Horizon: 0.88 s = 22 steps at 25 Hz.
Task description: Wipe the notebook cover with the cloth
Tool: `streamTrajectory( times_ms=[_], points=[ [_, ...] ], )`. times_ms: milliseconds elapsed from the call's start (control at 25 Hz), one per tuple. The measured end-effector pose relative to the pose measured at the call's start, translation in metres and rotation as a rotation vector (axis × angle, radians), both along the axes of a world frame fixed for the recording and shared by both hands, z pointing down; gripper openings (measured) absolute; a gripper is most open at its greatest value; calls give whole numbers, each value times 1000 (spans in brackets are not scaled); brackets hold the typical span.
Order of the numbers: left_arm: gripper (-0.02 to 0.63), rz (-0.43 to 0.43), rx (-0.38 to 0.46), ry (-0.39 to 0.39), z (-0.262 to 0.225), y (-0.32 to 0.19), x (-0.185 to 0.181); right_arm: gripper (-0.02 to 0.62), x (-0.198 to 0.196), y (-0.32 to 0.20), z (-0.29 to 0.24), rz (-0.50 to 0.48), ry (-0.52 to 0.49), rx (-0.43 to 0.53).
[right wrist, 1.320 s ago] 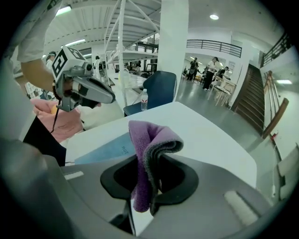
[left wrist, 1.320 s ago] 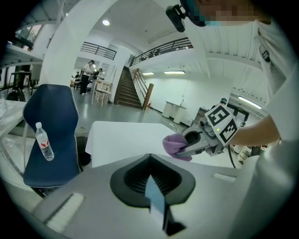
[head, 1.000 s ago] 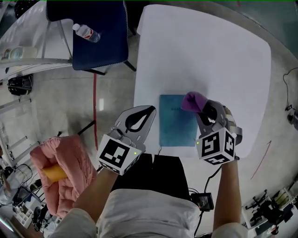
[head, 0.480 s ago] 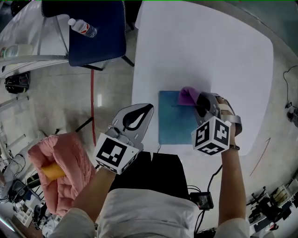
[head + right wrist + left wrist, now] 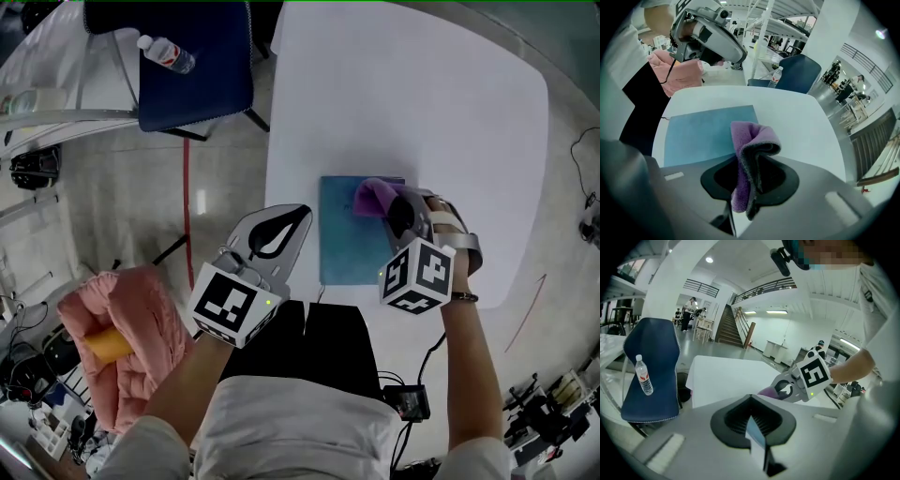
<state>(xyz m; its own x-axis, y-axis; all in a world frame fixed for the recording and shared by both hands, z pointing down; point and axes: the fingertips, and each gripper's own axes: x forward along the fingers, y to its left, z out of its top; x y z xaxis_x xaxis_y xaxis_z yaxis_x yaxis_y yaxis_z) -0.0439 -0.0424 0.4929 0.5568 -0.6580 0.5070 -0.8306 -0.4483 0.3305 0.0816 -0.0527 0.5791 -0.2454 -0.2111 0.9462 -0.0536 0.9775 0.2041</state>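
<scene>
On the white counter [image 5: 403, 94], close to its near edge, the teal notebook [image 5: 342, 239] lies flat. The purple cloth [image 5: 372, 195] is over the far right part of its cover; whether it touches the cover is not clear. The right hand-held gripper [image 5: 394, 211] grasps the cloth firmly between its jaws. The left hand-held gripper [image 5: 298, 217] is just beside the notebook's left edge, clenched with nothing between its jaws. Left of the counter, a water bottle [image 5: 164, 53] lies on a blue chair [image 5: 202, 84].

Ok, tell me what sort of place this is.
Probably a large open lab or workshop hall: a staircase and balcony railing behind, a white table, and gear on the floor.
</scene>
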Motion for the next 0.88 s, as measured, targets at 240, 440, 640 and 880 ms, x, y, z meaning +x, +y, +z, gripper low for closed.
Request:
streamTrajectory(
  times_ms=[240, 440, 640, 880],
  points=[
    [0, 17, 6, -5, -3, 1, 0, 109, 0, 17, 2, 25, -22, -18],
    [0, 39, 14, -15, -6, 5, 4, 109, 3, 35, 2, 34, -35, -23],
    [0, 54, 16, -12, -9, 11, 10, 109, 8, 54, 0, 33, -38, -38],
    [0, 67, 19, -18, -13, 20, 21, 109, 19, 76, -3, 39, -48, -64]
  ],
)
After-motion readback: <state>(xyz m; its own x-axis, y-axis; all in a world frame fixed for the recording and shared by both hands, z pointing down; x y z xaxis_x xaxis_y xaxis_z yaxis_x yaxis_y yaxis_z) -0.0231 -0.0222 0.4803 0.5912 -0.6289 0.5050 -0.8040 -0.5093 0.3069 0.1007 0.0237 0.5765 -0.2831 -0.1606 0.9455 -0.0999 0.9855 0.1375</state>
